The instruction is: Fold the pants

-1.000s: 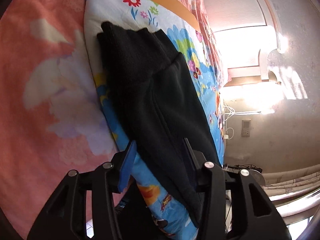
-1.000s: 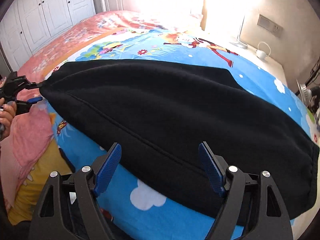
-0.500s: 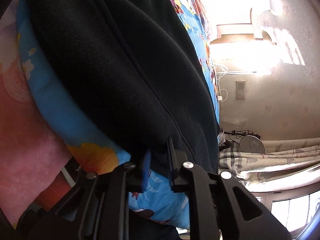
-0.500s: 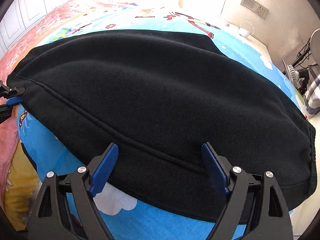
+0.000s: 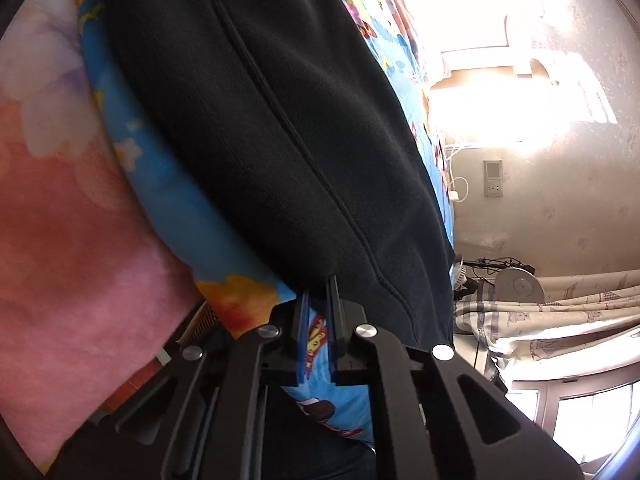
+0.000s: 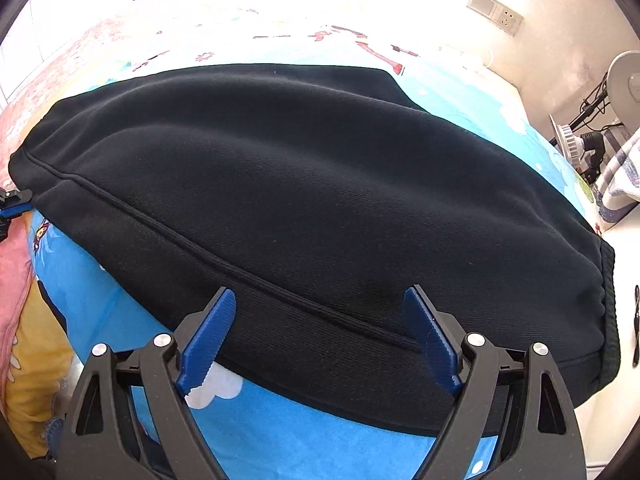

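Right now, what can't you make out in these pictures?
- Left wrist view: whether the left gripper actually pinches the pants; its tips vanish under the hem.
- Right wrist view: the bed's far end, washed out by glare.
- Both views: the pants' underside.

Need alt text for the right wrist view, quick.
The right tool hovers open over the near edge of black pants spread flat on a blue cartoon blanket. At far left, the left tool pinches the pants' corner.
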